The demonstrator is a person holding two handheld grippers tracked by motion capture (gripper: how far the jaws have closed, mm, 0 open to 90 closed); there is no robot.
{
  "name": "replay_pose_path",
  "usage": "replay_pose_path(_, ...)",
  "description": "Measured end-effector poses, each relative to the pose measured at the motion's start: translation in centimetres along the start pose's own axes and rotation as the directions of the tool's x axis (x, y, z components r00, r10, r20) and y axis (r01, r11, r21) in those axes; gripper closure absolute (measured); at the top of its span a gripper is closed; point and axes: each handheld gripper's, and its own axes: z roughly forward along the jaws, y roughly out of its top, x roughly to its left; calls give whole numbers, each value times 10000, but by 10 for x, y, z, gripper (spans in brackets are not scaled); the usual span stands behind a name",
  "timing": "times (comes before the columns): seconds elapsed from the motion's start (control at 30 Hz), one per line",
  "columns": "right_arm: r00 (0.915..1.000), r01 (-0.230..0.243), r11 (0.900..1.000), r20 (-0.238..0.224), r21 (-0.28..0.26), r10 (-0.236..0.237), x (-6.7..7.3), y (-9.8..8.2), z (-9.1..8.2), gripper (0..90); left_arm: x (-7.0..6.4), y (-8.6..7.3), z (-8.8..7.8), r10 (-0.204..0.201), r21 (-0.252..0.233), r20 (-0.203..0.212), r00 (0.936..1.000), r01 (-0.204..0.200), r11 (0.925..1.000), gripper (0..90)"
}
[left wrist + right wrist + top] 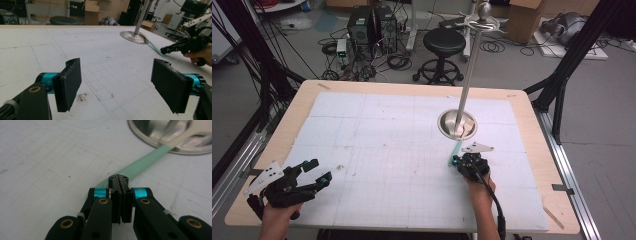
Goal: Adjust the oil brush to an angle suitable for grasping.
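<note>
Two grippers over white table [362,130]; right gripper [120,185] pinched shut on green strip's [142,163] near end, far end resting in steel stand base [444,125]; left gripper [116,87] gaping wide, holding nothing.

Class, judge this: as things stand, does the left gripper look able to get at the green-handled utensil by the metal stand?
Probably yes: the left gripper is open, and bare mat lies between it and the green-handled utensil, though the right gripper already pinches its handle.
</note>
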Motion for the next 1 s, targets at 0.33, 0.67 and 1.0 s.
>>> replay_pose_path(0.33, 9985, -288, 9962, -486, -825, 249, -5, 22, 6, 895, -1, -1, 2, 84, 116, 21, 10000, -84, 9999, 247)
replay_pose_path(0.67, 9960, -629, 9908, 553, -1197, 699, -33, 36, 25, 895, 1, -2, 3, 47, 180, 87, 10000, -48, 9998, 247)
replay_pose_path(1.0, 9858, 749, 9971, 1499, 126, -759, -27, 46, 39, 896, 1, -2, 3, 18, 210, 175, 9998, -21, 9998, 247)
